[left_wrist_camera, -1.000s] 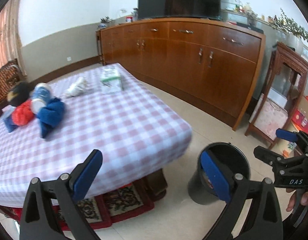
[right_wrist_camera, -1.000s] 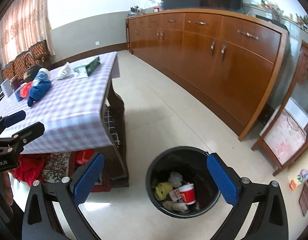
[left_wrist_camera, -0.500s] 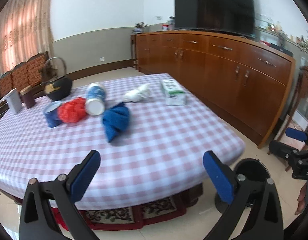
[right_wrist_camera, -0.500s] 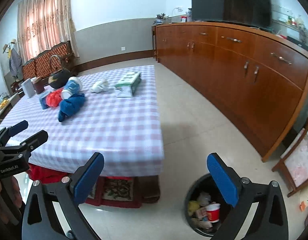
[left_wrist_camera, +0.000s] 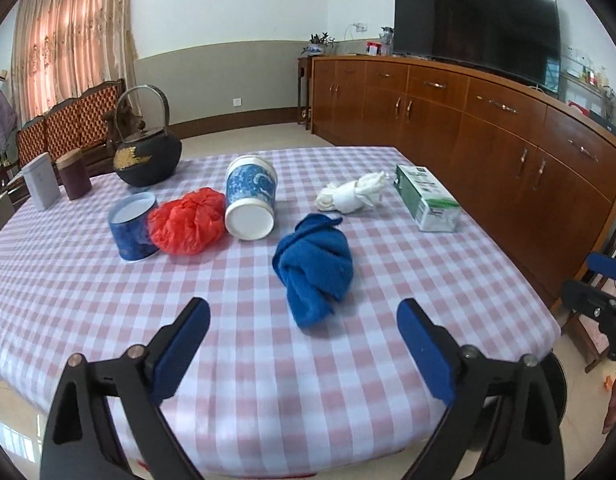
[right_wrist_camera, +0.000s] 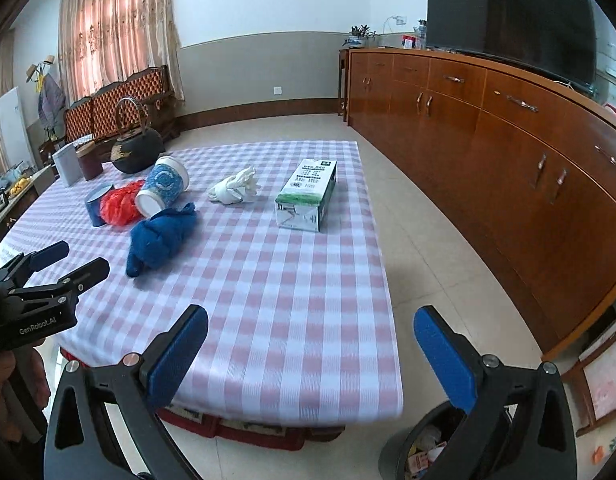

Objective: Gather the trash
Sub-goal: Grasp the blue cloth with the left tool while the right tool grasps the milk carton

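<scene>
Left wrist view shows the trash on a checked table (left_wrist_camera: pixel 108 300): a crumpled red bag (left_wrist_camera: pixel 186 222) sits between a blue paper cup (left_wrist_camera: pixel 133 226) standing mouth up and a second patterned cup (left_wrist_camera: pixel 251 202) lying on its side. A white wad (left_wrist_camera: pixel 352 193) and a green-and-white carton (left_wrist_camera: pixel 426 197) lie farther right, and a blue cloth (left_wrist_camera: pixel 314 270) lies nearest the camera. A black kettle (left_wrist_camera: pixel 148 156) and two tins (left_wrist_camera: pixel 56 180) stand behind. Nothing blocks the way to the trash. Only the dark trash bin (right_wrist_camera: pixel 420 448) rim shows past the table's corner, partly behind a finger. The left gripper (left_wrist_camera: pixel 304 344) is wide but closing, with nothing between its jaws. The right gripper (right_wrist_camera: pixel 311 354) gapes wide and empty.
</scene>
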### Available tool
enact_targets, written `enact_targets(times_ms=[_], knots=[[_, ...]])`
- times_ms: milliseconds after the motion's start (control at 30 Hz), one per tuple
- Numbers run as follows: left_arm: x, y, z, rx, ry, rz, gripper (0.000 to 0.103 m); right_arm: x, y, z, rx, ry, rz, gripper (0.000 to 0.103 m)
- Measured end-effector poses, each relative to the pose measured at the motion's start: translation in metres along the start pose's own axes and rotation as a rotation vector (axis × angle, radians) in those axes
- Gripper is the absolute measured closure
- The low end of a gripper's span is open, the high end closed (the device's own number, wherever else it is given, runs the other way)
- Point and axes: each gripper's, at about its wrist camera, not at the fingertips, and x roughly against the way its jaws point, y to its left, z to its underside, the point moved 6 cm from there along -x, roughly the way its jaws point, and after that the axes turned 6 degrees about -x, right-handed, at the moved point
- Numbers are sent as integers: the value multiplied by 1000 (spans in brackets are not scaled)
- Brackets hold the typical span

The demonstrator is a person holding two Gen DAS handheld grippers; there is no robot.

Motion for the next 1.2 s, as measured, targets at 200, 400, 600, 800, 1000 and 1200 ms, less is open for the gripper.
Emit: enact_targets(times_ms=[200,400,600,800,1000,1200], knots=[[-40,-5,-11,-11,49,19,15,-37,-3,-17,7,26,3,0],[-87,-11,-18,-1,161,47,47,-76,-6,-35,-3,50,-9,0],[-105,-14,-36,2,152,67,62,-117,2,-56,12,72,-21,0],[-116,-13,-40,6,139,64,63,-164,17,-75,19,124,-42,9],[-122,-13,-44,15,145,72,63,-188,20,-74,19,174,-37,39],[-116,-13,-45,1,129,82,74,-174,18,-72,14,142,-31,41]])
